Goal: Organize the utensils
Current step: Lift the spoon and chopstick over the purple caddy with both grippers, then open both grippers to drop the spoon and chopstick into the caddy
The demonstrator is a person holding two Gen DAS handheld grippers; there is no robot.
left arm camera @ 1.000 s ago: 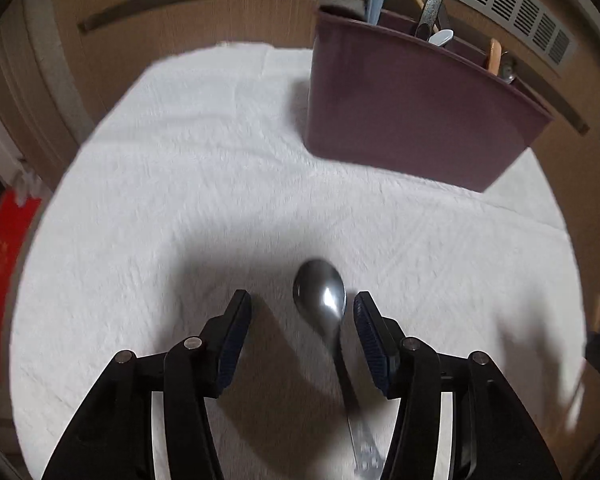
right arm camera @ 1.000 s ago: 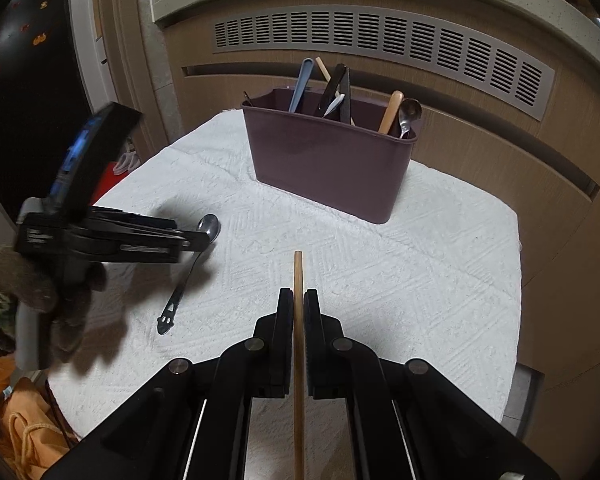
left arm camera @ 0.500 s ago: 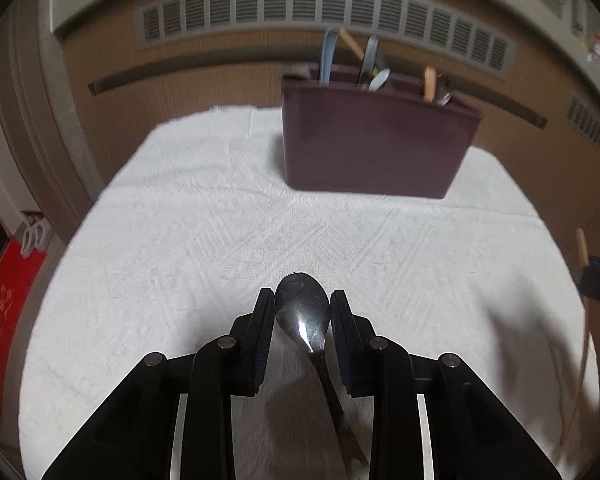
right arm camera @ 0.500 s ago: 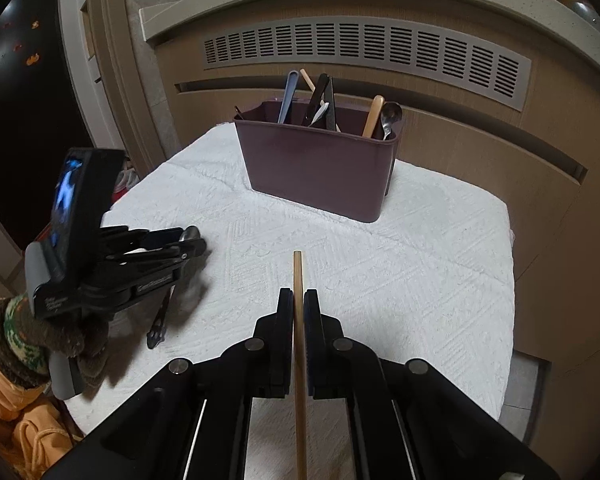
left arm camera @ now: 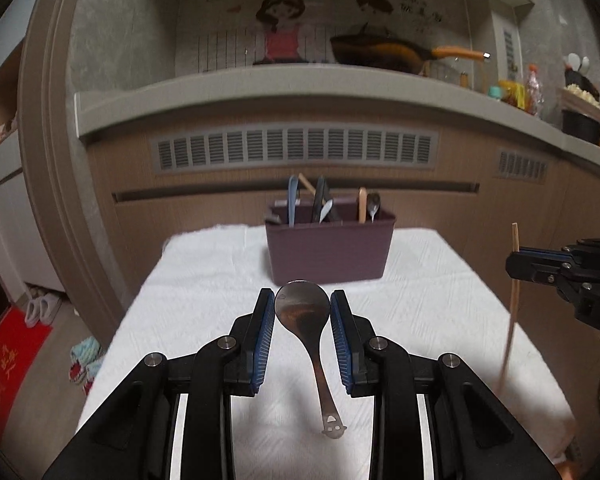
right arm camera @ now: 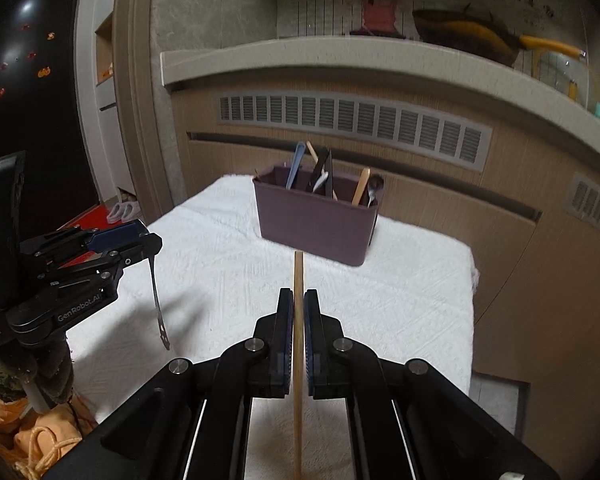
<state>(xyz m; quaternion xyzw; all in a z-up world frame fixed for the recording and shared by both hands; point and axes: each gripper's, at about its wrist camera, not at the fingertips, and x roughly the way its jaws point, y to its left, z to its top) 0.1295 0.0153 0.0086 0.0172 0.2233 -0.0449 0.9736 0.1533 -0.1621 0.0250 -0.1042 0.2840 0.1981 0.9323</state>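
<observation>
The left gripper [left arm camera: 302,306] is now clamped on the bowl of the metal spoon [left arm camera: 302,311], its blue pads pressed to the bowl's two edges. A second ago those fingers stood wide apart around the spoon as it lay flat on the white cloth [left arm camera: 204,280]; half a second ago they had closed on it while it was still low. Now the spoon is lifted clear, handle hanging down toward the cloth well in front of the purple caddy [left arm camera: 327,249], as the right wrist view confirms: the handle [right arm camera: 156,300] dangles free below the left gripper with its shadow on the cloth underneath.

The right gripper [right arm camera: 299,312] is closed to a narrow slit on a wooden chopstick [right arm camera: 298,276], which runs between the pads and points toward the caddy. That hold looks the same as in the earlier views. Seen from the left wrist, the chopstick [left arm camera: 514,272] stands nearly upright, off to the right of the caddy and nearer the camera than it.

Farther off, the caddy sits at the back of the cloth and already holds several utensils [right arm camera: 324,176], handles sticking up above its rim.

So the pick-up is done: both loose pieces are off the cloth and in hand. My judgement is that what remains is carrying each forward to the caddy and dropping it in. The spoon, gripped by its smooth curved bowl, may swing or slip on the way.
</observation>
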